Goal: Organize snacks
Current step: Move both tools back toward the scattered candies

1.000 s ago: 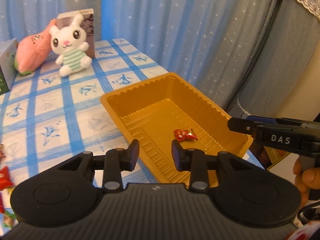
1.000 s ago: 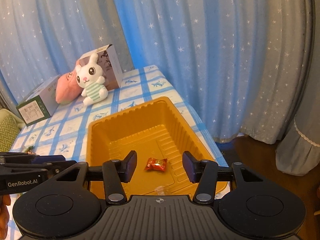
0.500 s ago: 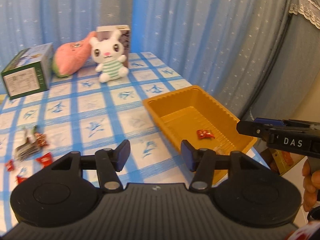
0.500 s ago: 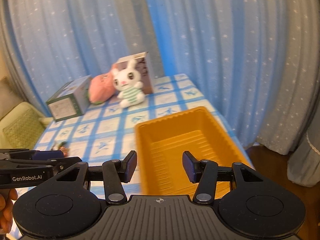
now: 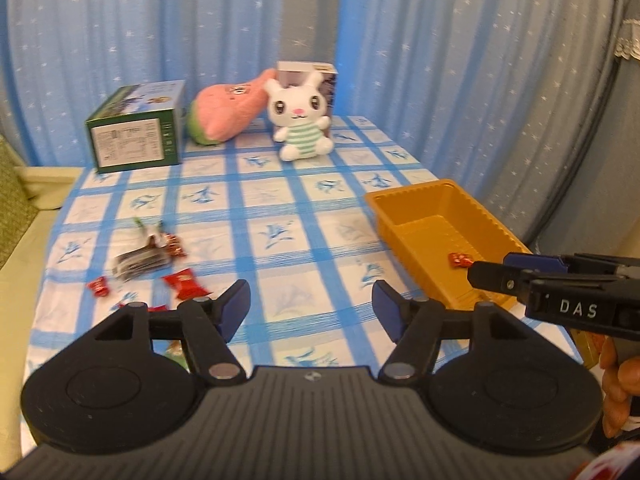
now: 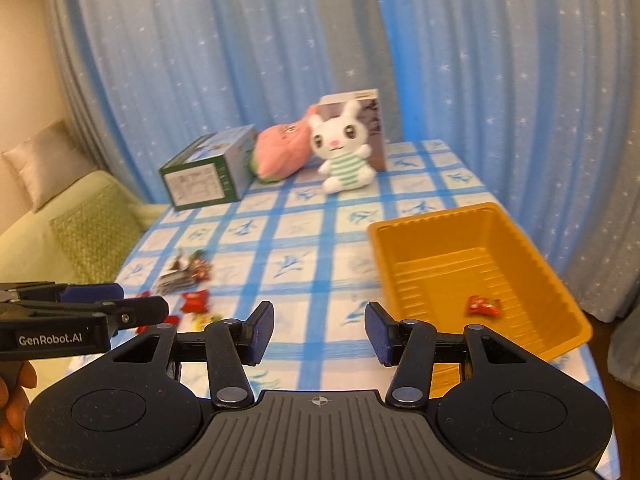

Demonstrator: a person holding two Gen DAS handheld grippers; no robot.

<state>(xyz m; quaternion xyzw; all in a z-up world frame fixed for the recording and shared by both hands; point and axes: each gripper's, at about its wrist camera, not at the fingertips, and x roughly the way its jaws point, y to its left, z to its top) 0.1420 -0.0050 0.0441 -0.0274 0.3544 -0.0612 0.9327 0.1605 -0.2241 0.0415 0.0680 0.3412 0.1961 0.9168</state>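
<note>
Your left tool (image 5: 311, 304) hangs wide open above the tabletop (image 5: 280, 216), loose snacks (image 5: 160, 264) left, orange tray (image 5: 440, 236) right.

From my remote station I log the following background items. The counter (image 5: 280, 216) carries a blue-and-white checked cloth with flower motifs. At its far edge, a green box (image 5: 136, 128) lies on its side. Just beside it rests a pink plush (image 5: 228, 110), leaning toward a white rabbit plush (image 5: 300, 120) in a striped shirt. An upright carton (image 5: 320, 76) stands directly behind the rabbit. Blue star-print curtains (image 5: 440, 60) hang behind. A green sofa (image 6: 80, 224) sits left of the counter.
</note>
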